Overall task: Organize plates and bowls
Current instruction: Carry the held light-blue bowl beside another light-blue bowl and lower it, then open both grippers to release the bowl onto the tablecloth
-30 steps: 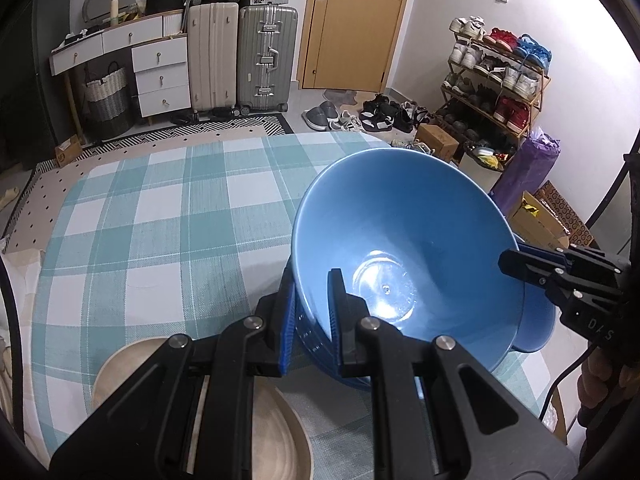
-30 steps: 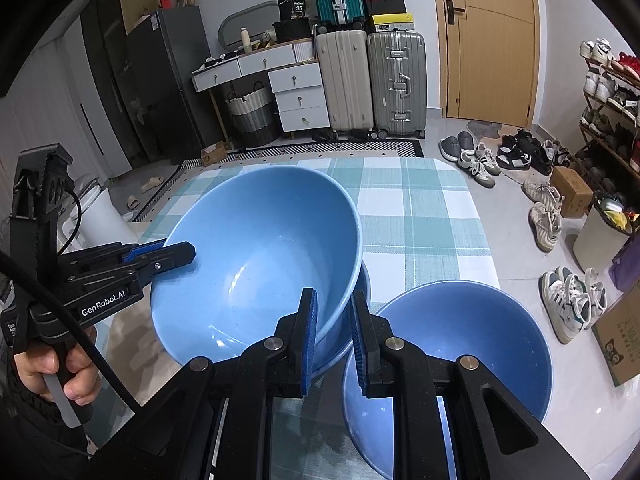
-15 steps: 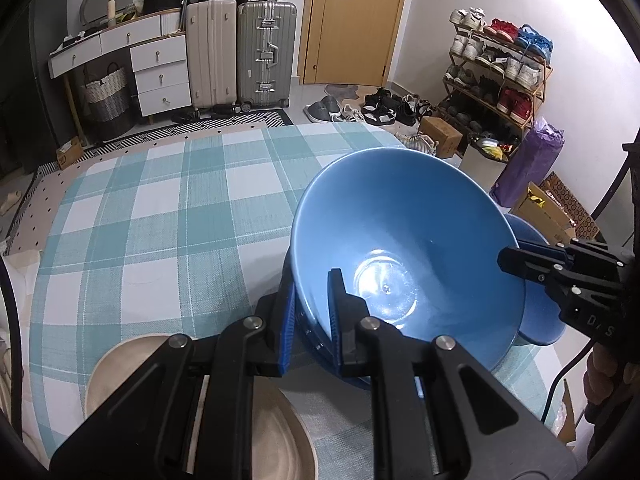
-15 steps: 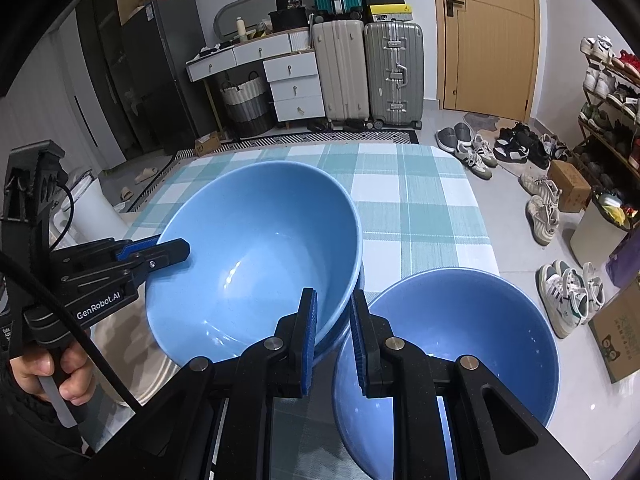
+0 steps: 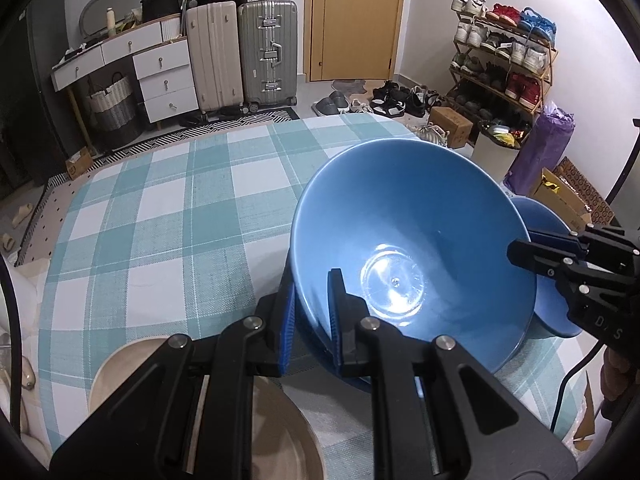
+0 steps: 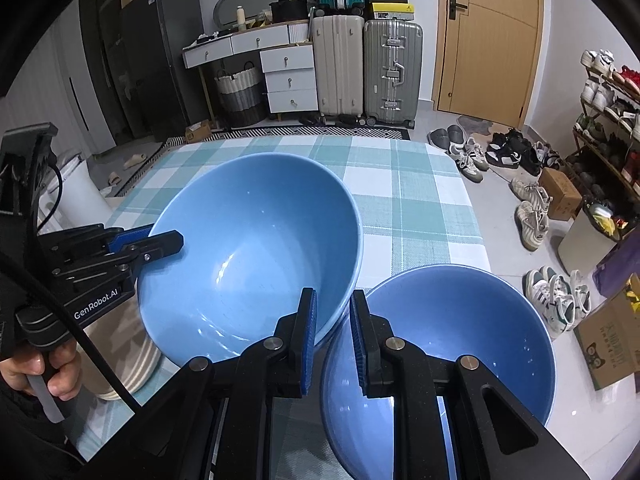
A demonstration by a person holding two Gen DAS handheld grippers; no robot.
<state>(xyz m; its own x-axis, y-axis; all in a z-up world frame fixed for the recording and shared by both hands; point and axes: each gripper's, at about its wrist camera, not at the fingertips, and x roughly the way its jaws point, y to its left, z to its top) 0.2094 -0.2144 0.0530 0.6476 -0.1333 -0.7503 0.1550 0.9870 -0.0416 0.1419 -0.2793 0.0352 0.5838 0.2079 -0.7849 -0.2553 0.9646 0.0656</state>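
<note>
The big blue bowl (image 5: 412, 240) hangs tilted just above the checked worktop (image 5: 160, 216), carried by both rims, probably because it's wide and slippery. Left tongs (image 5: 310, 312) pinch its near rim; right tongs (image 6: 332, 320) pinch the opposite rim. A second bowl (image 6: 460, 344) sits right beside it, likely the nesting target. A beige plate (image 5: 288, 440) waits near the worktop's edge.

Big glossy blue ceramic bowl (image 5: 412, 240) sits tilted above the checked tablecloth, rim pinched on two opposite sides. A second matching blue bowl (image 6: 460, 340) sits just beside it, near the table edge. Beige round plate (image 5: 280, 432) lies flat nearby.
</note>
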